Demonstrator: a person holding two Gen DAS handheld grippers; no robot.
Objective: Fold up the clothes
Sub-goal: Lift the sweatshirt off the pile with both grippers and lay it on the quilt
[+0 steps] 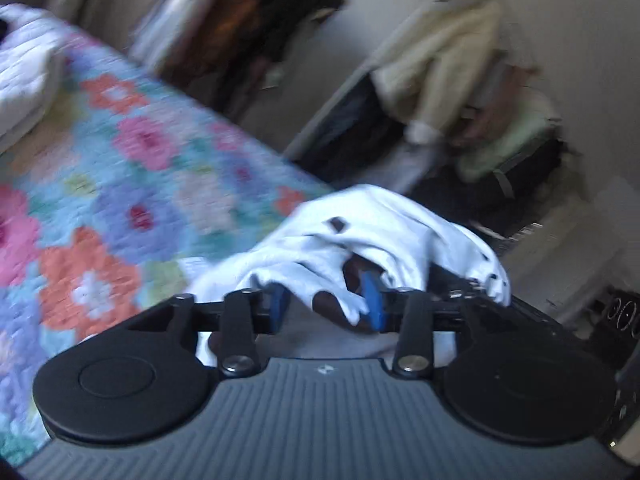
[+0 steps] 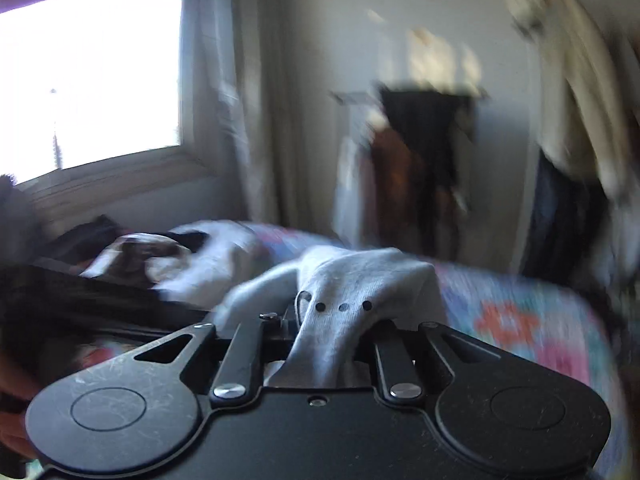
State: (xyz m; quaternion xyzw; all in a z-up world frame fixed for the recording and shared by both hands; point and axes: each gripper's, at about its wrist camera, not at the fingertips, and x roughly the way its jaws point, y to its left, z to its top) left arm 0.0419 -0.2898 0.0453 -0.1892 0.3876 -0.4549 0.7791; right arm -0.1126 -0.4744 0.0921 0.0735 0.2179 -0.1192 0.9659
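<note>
Two grippers: both mine, one in each hand, each with the same white garment in its view.
Left gripper: its blue pads stand apart with a gap between them; the garment is draped over the right pad and bunched just ahead at 12 o'clock. Whether the pads actually pinch any cloth I cannot tell, as the fabric hides the tips.
Right gripper: jaws drawn narrow, clamped on a fold of the garment, which runs down between the fingers toward the camera and humps up ahead at 12 o'clock.
Garment detail: three small dark dots in a row on the cloth, just above my right jaws; a few dark specks also show in the left view.
Quilt: floral, pink, orange and blue, spread on the bed from 9 to 11 o'clock of my left gripper; in the right view it lies at 2 to 3 o'clock.
Pile: white and dark clothes heaped on the bed at 10 o'clock of my right gripper.
Window: bright, at 10 to 11 o'clock in the right view, with a curtain just beside it.
Hanging clothes: a cream garment against the wall at 1 o'clock in the left view; darker ones at 11 to 12 o'clock.
Sharpness: both views are blurred, so finer detail is lost.
</note>
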